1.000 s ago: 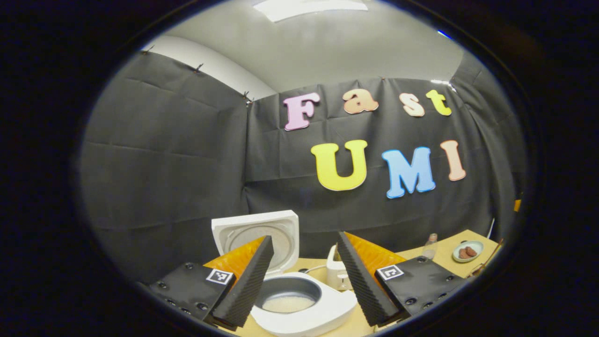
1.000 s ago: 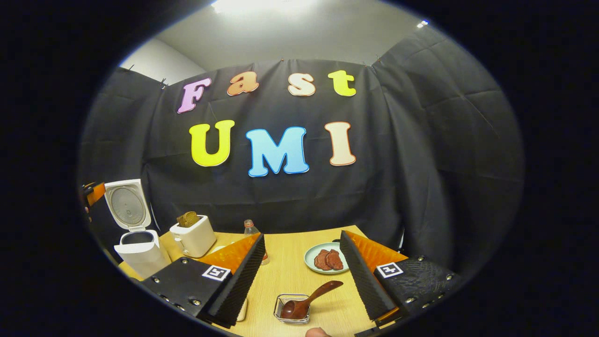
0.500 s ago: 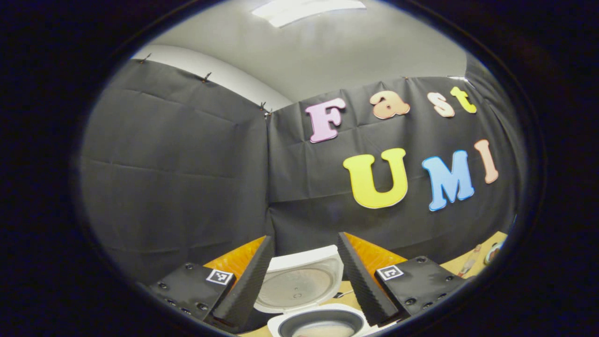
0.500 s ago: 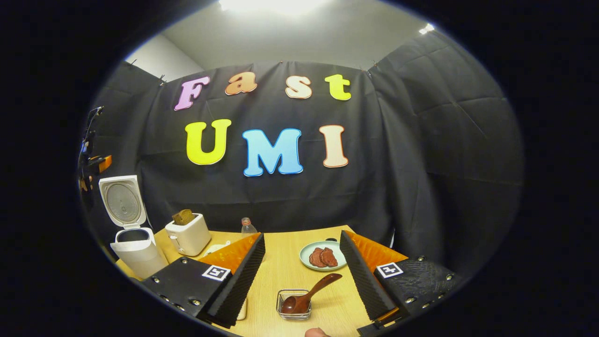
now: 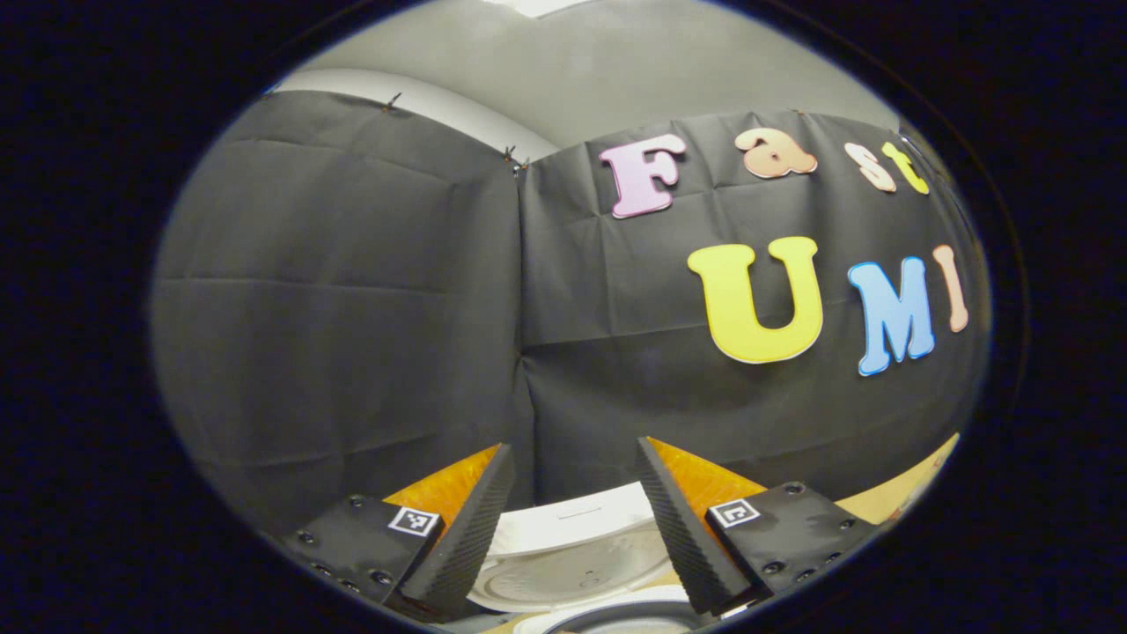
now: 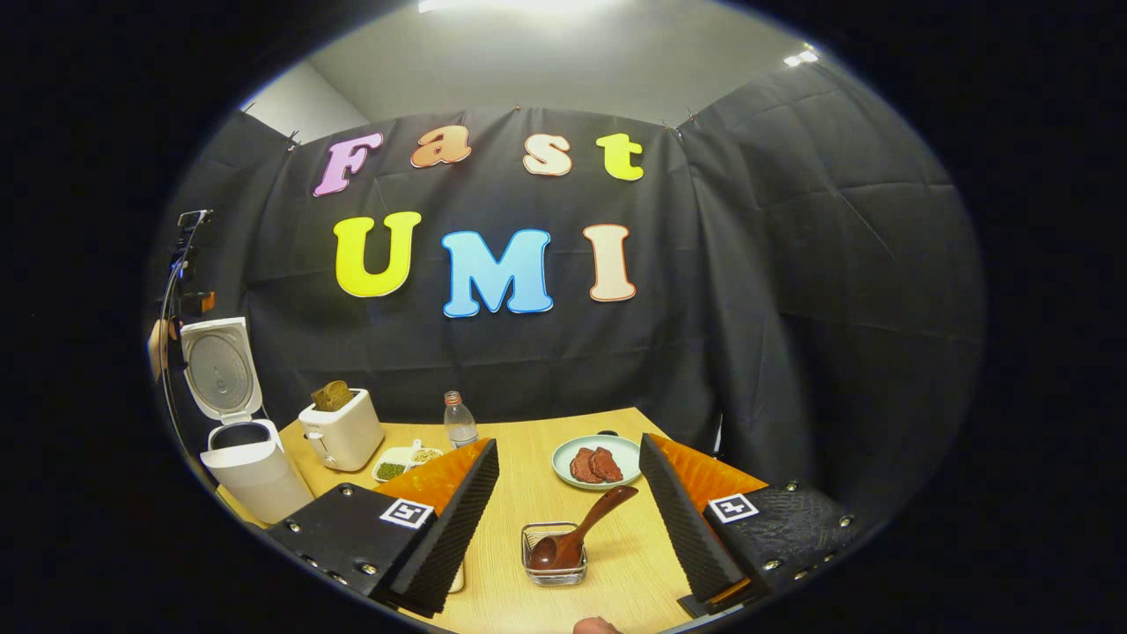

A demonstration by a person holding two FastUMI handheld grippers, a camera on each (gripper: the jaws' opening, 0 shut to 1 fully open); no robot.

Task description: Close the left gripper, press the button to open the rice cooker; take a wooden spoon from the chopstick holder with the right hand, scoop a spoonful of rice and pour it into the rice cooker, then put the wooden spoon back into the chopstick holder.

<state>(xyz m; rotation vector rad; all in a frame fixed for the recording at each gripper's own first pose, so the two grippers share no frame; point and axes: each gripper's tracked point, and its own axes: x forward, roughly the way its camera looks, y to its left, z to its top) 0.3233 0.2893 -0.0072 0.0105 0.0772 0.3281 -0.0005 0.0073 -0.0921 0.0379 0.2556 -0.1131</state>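
Note:
The white rice cooker (image 6: pixel 246 467) stands open at the table's left end, its lid (image 6: pixel 220 365) upright. In the left gripper view that lid (image 5: pixel 572 550) lies low between the fingers of my left gripper (image 5: pixel 573 447), which is open and holds nothing; the pot's rim (image 5: pixel 616 621) peeks at the bottom edge. The dark wooden spoon (image 6: pixel 585 528) rests with its bowl in the small wire chopstick holder (image 6: pixel 553 568), handle leaning up to the right. My right gripper (image 6: pixel 568 442) is open, behind and above the holder, apart from the spoon.
On the wooden table (image 6: pixel 528 493) stand a white toaster (image 6: pixel 342 433) with bread, a small bottle (image 6: pixel 458 423), a divided dish of beans (image 6: pixel 401 462) and a plate of meat (image 6: pixel 597 460). A fingertip (image 6: pixel 599 625) shows at the bottom edge. Black cloth walls surround the table.
The left gripper view has swung up and to the left, so the cooker has slid down to the bottom edge. The right gripper drew back slightly; the spoon stays in the holder.

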